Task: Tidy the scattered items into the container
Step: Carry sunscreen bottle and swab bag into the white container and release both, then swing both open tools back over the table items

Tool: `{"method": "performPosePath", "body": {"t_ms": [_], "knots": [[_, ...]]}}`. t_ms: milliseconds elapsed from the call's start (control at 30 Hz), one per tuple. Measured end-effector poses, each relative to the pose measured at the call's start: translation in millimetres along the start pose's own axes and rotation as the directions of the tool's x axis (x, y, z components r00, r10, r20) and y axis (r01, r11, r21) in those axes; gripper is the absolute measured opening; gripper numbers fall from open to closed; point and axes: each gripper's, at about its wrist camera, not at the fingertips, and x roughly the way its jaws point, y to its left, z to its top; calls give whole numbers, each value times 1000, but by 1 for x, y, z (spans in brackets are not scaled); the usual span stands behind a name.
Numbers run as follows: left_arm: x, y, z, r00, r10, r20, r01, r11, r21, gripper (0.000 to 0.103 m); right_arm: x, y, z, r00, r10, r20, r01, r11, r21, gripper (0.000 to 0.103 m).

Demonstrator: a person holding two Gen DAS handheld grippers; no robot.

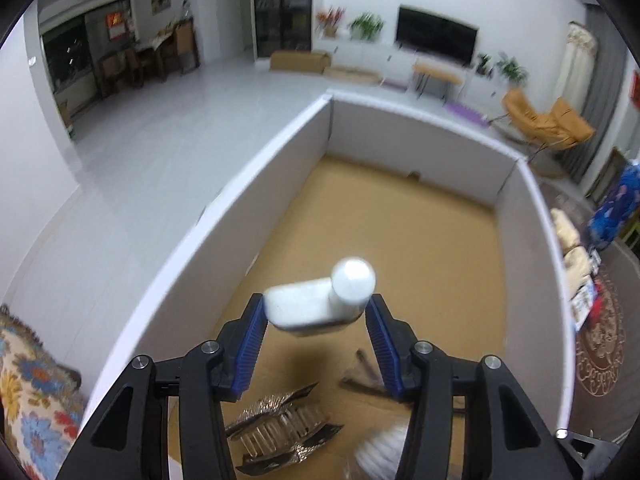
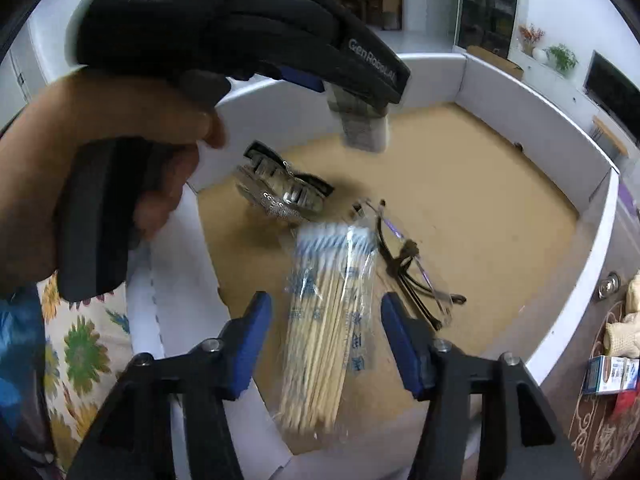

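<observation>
cardboard container [image 1: 420, 216] with white walls and a brown floor is filling both views, sitting among a floral cloth [image 1: 28, 376] and a patterned rug [image 1: 600, 344]. the left gripper [image 1: 316, 316] is hanging over the container's open top, its blue pads partly open with a small white bottle [image 1: 316, 304] between them; the left pad is touching the bottle's side, while a thin gap is showing at the right pad, so a firm grip cannot be told. in the right wrist view a hand [image 2: 120, 184] is holding that gripper by its handle, the bottle pointing down from it. the right gripper [image 2: 326, 312] is standing wide open above the container, its pads touching nothing. a clear packet of wooden sticks [image 2: 324, 320] is showing between them, blurred; whether it is resting on the floor cannot be told. lying on the container floor are a shiny foil packet [image 2: 284, 188] near the left wall and a pair of glasses [image 2: 408, 264] just beside the sticks.
</observation>
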Motion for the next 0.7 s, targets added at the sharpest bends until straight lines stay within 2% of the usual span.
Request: {"method": "performPosePath", "body": {"t_ms": [33,67,167,433,567,700], "knots": [[4,2,-2,1000,-10,-18,10,1000,-14,61,-1,1,1,1000,-4,-1,4,1000,-8,84],[7,3,-3,999,-18,-29,17,1000,-25,63,-1,2,1,1000,-8,-6,8,1000,-14,89],[5,0,-11,999,-10,-39,10,1000,-19,66,-1,-2,-5,1000,-14,-12,14,1000,-18,89],[2,-38,-41,996,7,-90,5,991,133,66,-19,-1,-29,998,-60,14,60,997,-57,87],[-4,-50,-49,994,1,-107,14,990,138,66,-27,-1,-42,998,-56,11,57,996,-71,87],[-14,-60,-48,998,-9,-66,18,989,146,66,-39,-2,-52,997,-45,61,50,996,-75,87]]}}
